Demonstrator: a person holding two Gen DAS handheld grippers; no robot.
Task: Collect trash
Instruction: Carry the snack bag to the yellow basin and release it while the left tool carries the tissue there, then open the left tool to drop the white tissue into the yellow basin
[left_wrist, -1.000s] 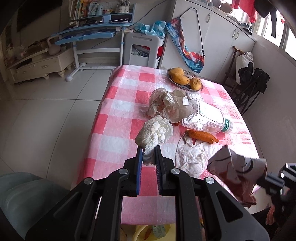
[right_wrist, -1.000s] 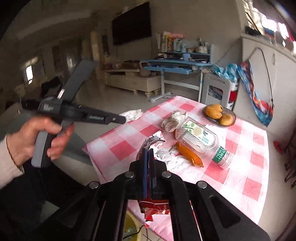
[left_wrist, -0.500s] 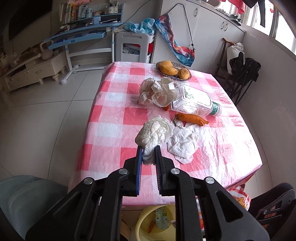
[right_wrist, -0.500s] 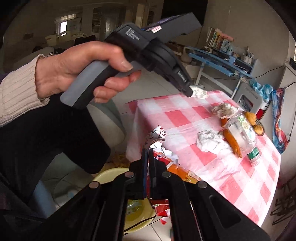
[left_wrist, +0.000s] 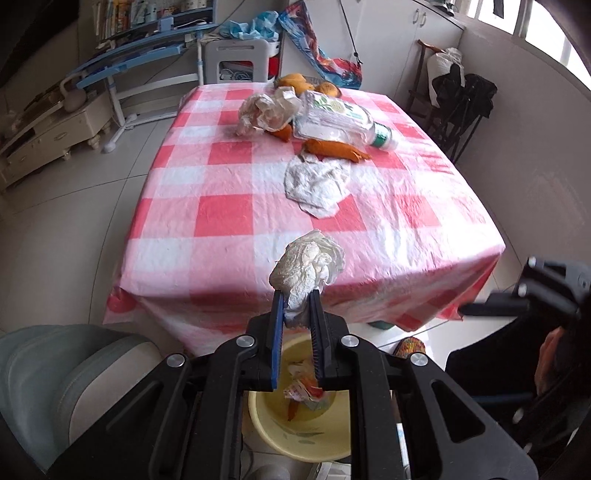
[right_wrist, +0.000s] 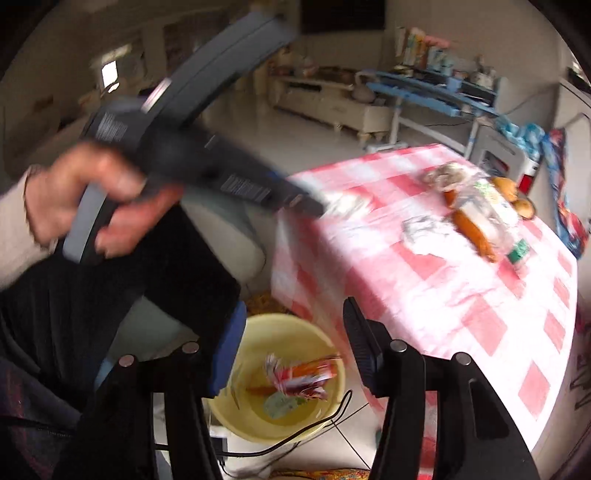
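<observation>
My left gripper (left_wrist: 296, 295) is shut on a crumpled white tissue (left_wrist: 308, 266) and holds it in the air off the table's near edge, above a yellow bin (left_wrist: 273, 439). My right gripper (right_wrist: 291, 314) is open and empty above the same yellow bin (right_wrist: 334, 365), where a red-and-white wrapper (right_wrist: 301, 376) lies. The left gripper shows blurred in the right wrist view (right_wrist: 321, 206). On the pink checked table (left_wrist: 229, 214) lie another white tissue (left_wrist: 317, 182), a crushed plastic bottle (left_wrist: 340, 120), a crumpled plastic bag (left_wrist: 266, 110) and an orange peel (left_wrist: 334, 147).
A plate of oranges (left_wrist: 304, 83) stands at the table's far end. A grey-green chair (left_wrist: 62, 373) is at the left of the bin. A black cable (right_wrist: 314, 430) runs across the floor by the bin. A blue desk (left_wrist: 133, 55) and a white stool (left_wrist: 236, 61) stand beyond the table.
My right gripper has opened and dropped the red-and-white wrapper into the yellow bin. My left gripper has pulled back from the table with the tissue, to above the bin.
</observation>
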